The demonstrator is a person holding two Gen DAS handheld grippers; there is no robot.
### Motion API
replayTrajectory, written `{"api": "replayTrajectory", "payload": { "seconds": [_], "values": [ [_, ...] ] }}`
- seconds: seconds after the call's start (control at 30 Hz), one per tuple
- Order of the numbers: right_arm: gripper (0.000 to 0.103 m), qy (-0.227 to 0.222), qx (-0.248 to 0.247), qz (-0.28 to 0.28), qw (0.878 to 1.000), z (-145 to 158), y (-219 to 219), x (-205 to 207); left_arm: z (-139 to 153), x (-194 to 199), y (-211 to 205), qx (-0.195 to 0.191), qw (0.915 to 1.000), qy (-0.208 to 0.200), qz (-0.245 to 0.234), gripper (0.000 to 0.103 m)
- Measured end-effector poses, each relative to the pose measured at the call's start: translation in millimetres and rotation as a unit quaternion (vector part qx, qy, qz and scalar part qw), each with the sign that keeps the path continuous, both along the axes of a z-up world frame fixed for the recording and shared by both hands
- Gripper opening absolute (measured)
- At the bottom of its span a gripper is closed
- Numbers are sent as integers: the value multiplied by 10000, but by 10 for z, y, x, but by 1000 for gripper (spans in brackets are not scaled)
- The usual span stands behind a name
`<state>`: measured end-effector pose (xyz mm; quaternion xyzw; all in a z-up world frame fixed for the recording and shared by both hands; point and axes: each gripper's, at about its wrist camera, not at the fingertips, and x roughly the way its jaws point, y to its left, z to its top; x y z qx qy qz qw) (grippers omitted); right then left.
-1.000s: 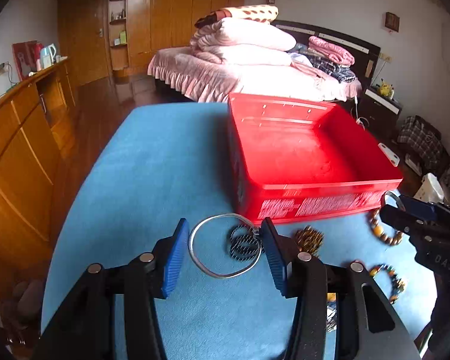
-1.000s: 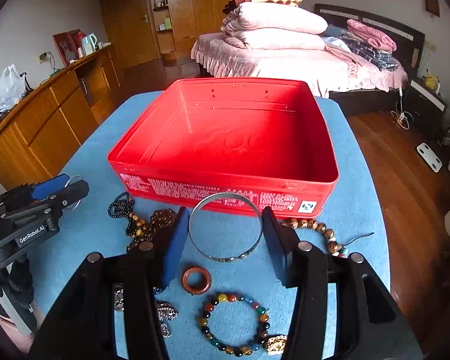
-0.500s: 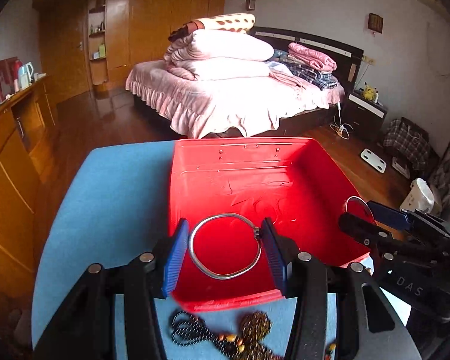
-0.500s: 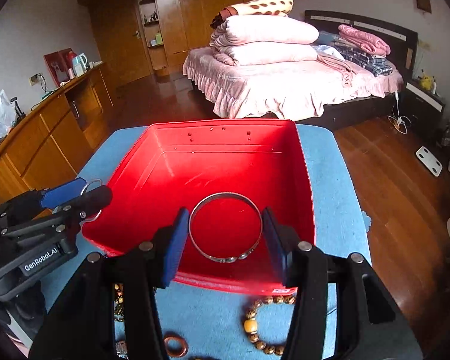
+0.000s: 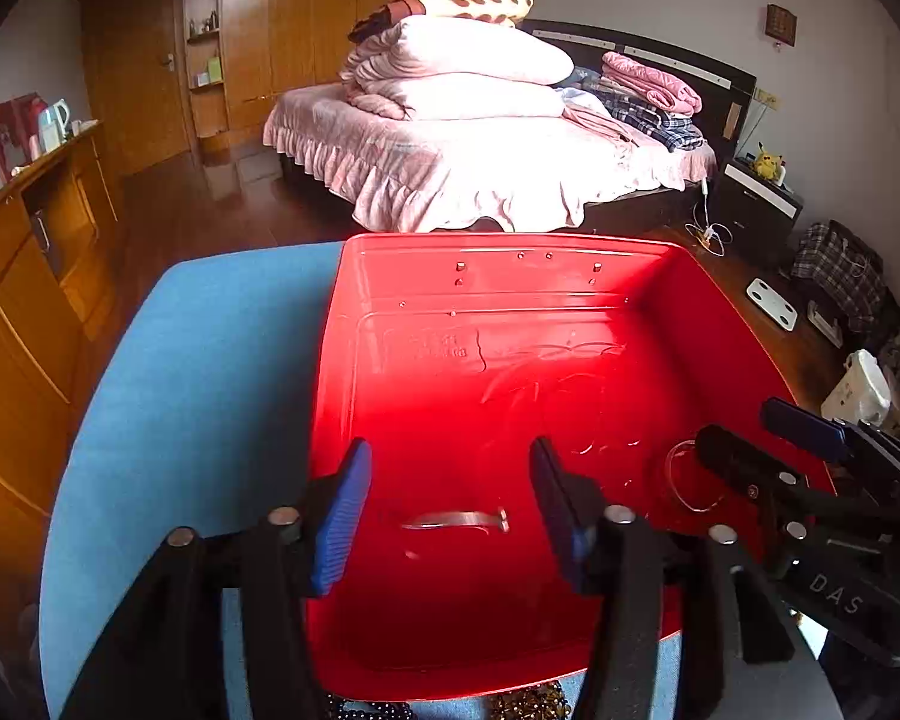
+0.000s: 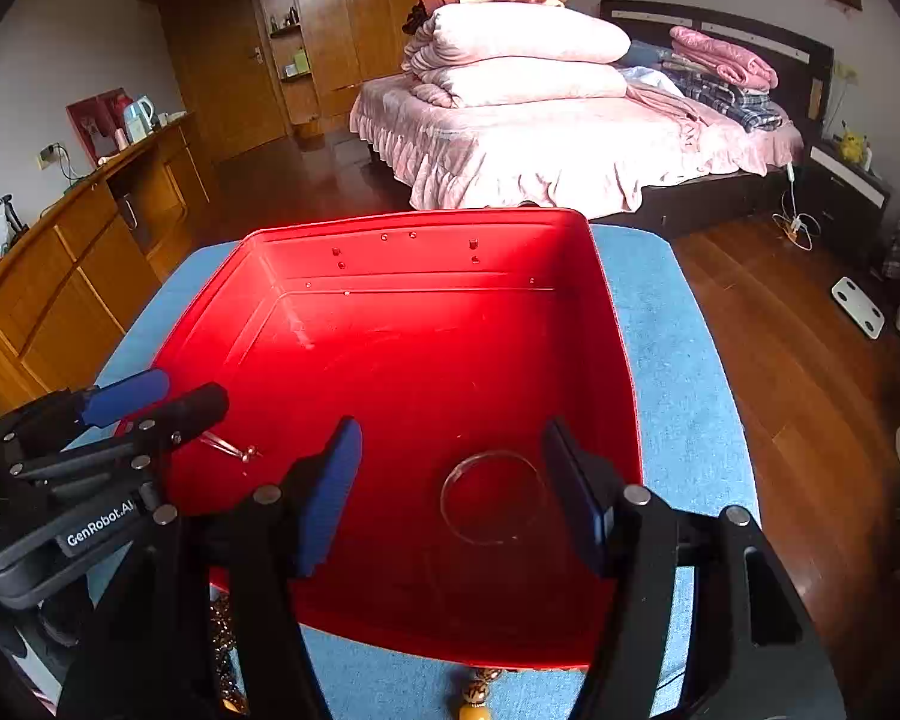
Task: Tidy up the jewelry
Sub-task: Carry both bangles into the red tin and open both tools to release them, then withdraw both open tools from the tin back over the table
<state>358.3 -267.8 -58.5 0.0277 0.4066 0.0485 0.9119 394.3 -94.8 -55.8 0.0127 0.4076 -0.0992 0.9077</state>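
Note:
A red tray (image 5: 330,360) (image 6: 621,360) sits on the blue table. Both grippers hover over its near edge, open and empty. Below my left gripper (image 5: 447,507) a silver wire bangle (image 5: 456,519) is falling or lying in the tray, seen edge-on; it also shows in the right wrist view (image 6: 231,447). Below my right gripper (image 6: 450,489) a silver bangle (image 6: 492,495) is in the tray, blurred; it shows in the left wrist view (image 5: 684,477) by the right gripper (image 5: 750,438). The left gripper (image 6: 150,396) shows at the left.
Beaded bracelets lie on the blue table (image 5: 198,360) before the tray: black and gold beads (image 5: 528,708), an amber bead bracelet (image 6: 477,696). A wooden cabinet (image 5: 24,276) stands left, a bed (image 5: 480,162) behind, wooden floor (image 6: 780,360) to the right.
Both grippers moved forward over the tray and opened. Each silver bangle left its jaws and dropped into the tray.

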Motion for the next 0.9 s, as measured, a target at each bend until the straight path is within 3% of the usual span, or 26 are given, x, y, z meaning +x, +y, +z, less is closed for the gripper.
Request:
{"api": "replayTrajectory", "payload": {
  "seconds": [0.3,0.57,0.9],
  "values": [
    [65,-326,168,-24,9993,181,-105,-215,117,-189,181,-33,9994,-330,140,73],
    [69,-730,297,-128,9968,372,-205,-683,273,-658,479,63,9965,-720,415,78],
    [83,-747,211,-233,9967,280,-227,-1345,254,-1213,626,56,9964,-750,396,85]
  ]
}}
